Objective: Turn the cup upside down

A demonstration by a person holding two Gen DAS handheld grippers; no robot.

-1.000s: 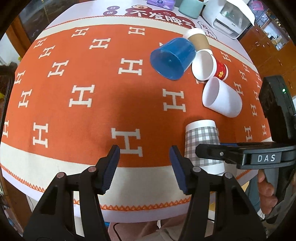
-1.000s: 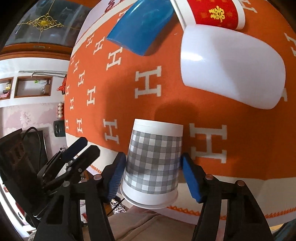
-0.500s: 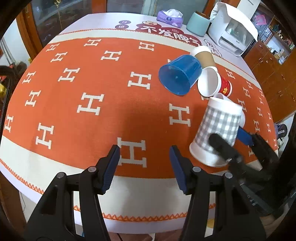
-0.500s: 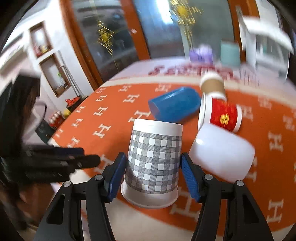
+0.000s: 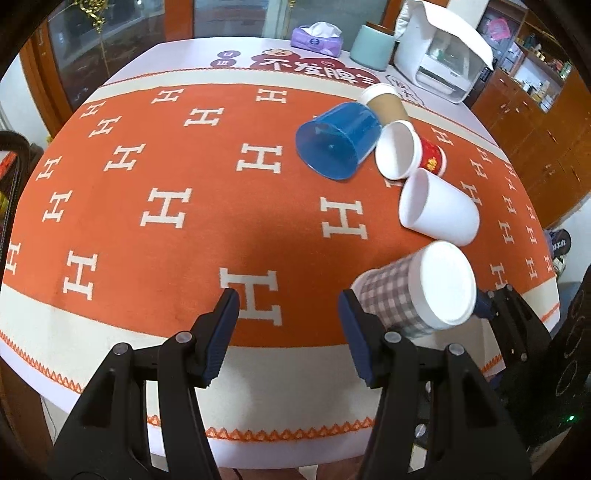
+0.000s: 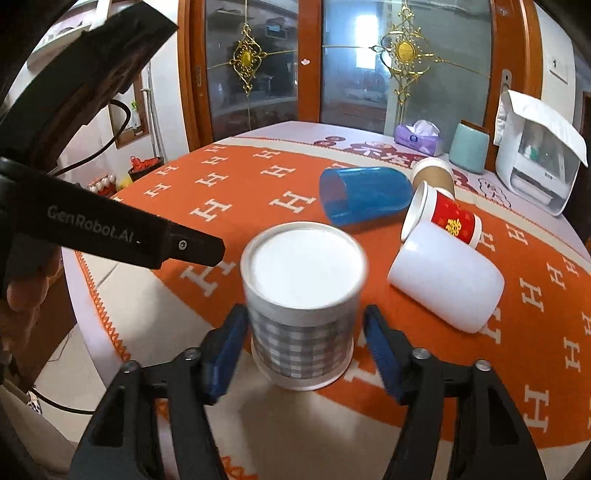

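Observation:
The grey-and-white checked paper cup (image 6: 301,314) stands between the fingers of my right gripper (image 6: 303,343), bottom up and rim down, near the table's front edge. The pads sit close to its sides, and a small gap shows at the right pad. In the left wrist view the cup (image 5: 417,295) looks tilted, white bottom facing up. My left gripper (image 5: 288,325) is open and empty, left of the cup, over the front edge.
Lying on the orange H-pattern cloth (image 5: 184,177) are a blue cup (image 5: 338,144), a brown cup (image 5: 384,105), a red-and-white cup (image 5: 410,153) and a white cup (image 5: 437,210). At the back stand a tissue pack (image 5: 317,35), a teal jar (image 5: 373,50) and a white appliance (image 5: 443,62).
My right gripper has turned the checked cup over, from lying sideways to bottom up, and brought it down by the front edge. My left gripper stayed open.

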